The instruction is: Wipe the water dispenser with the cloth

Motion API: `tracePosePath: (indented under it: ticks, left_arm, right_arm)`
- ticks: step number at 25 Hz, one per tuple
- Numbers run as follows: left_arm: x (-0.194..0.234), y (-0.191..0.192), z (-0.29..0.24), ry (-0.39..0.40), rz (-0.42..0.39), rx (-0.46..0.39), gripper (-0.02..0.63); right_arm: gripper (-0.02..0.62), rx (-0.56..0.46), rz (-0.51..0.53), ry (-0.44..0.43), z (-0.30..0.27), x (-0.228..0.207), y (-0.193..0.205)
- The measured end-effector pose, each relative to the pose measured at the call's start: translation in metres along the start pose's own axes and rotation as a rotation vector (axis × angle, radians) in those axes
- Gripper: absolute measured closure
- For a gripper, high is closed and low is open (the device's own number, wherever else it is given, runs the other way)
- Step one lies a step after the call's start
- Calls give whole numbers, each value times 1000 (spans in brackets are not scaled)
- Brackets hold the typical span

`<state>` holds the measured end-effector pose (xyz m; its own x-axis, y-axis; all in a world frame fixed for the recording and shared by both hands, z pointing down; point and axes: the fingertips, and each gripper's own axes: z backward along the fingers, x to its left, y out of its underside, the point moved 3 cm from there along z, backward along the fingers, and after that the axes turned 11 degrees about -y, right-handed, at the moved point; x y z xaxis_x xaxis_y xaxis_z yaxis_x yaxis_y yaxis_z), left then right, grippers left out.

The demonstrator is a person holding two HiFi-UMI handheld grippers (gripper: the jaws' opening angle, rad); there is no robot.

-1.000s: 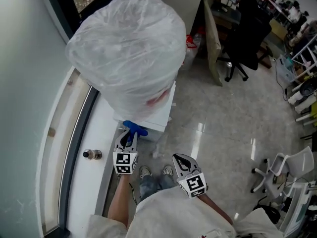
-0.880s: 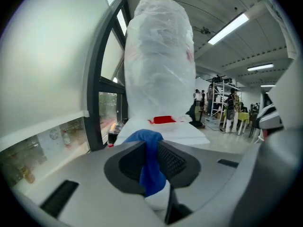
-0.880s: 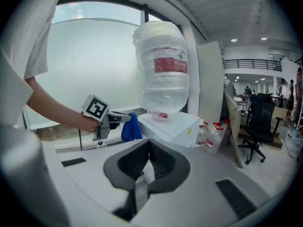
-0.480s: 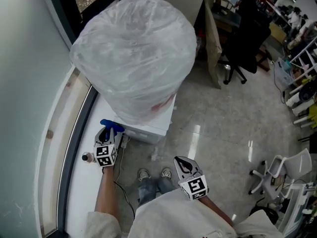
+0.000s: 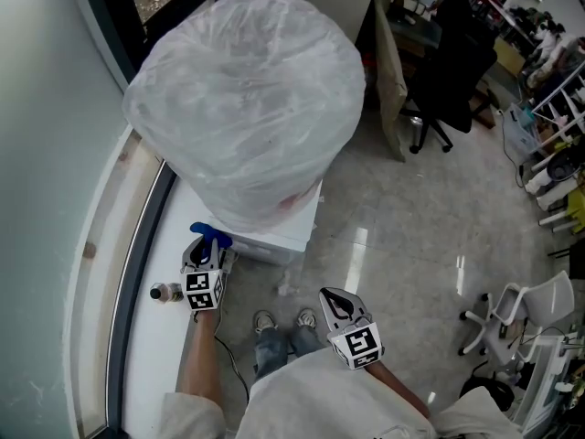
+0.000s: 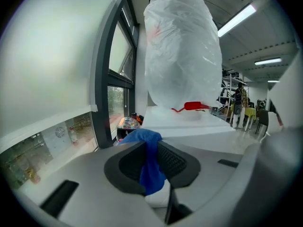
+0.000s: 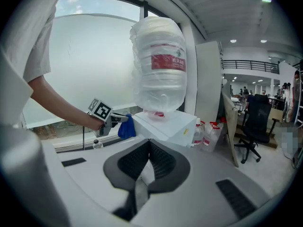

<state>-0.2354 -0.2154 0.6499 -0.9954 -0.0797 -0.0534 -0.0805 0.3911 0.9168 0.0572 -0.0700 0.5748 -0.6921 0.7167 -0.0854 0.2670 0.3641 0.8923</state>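
The left claw (image 5: 207,247) is clamped tight on the blue cloth (image 6: 150,167), just beside the near corner of the white water dispenser (image 5: 279,231) under its plastic-wrapped bottle (image 5: 245,99), while the right claw (image 5: 336,302) hangs closed and empty, well apart.

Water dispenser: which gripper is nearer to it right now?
Left. The left gripper, shut on the blue cloth, is up at the water dispenser, by its side edge. The right gripper, shut and empty, hangs back close to the person, apart from it.
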Motion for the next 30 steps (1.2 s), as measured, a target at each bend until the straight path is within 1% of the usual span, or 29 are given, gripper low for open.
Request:
tracePosePath:
  ticks: [6,11,19,25,30]
  left_arm:
    - [-55,8,12,101,-74,-7,528]
    - [-115,7,23,190,-97,-32,528]
    - [-190,8,36,306,-108,-35,528]
    - [-228,8,42,359,-107,-31,529]
    - [-240,9,44,380,-112,-30,528]
  right_arm:
    - [580,-11,-1,-5,-1,3,0]
    - [580,-14,-5,10,8,-1,5]
    - [580,-22,-22,55,32,-11,15]
    - [580,-25,-33,65,45,-15,22]
    - [580,-23,-33,68,50,-18,27]
